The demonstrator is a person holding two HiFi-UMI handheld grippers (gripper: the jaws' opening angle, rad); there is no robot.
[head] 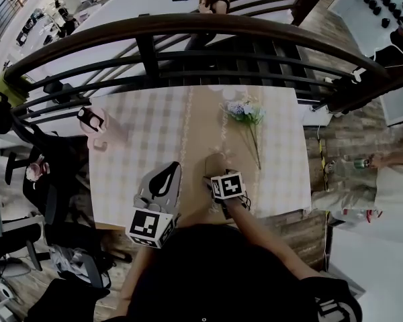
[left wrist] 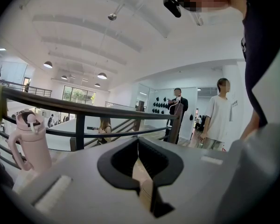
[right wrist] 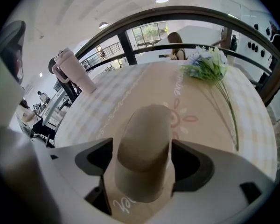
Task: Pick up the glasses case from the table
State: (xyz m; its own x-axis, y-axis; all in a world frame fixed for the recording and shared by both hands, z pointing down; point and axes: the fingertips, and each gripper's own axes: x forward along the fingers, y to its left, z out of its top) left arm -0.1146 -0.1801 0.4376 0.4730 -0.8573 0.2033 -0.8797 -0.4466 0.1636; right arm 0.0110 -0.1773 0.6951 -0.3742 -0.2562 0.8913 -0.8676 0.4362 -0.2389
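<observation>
The glasses case (head: 215,162), a tan rounded oblong, lies on the checked tablecloth of the table (head: 154,126) near its front edge. My right gripper (head: 213,174) points steeply down over it. In the right gripper view the case (right wrist: 145,143) sits between the wide-spread jaws of that gripper (right wrist: 142,164); there is a small gap at the left pad, and the right pad stands close against it. My left gripper (head: 166,173) hovers just left of the case, pointing nearly level. Its jaws (left wrist: 138,143) meet, with nothing between them.
A pink bottle with a handle (head: 97,127) stands at the table's far left corner. A bunch of pale flowers (head: 248,116) lies at the far right. A dark curved railing (head: 188,29) runs behind the table. Office chairs (head: 27,173) stand at the left. People stand beyond the railing.
</observation>
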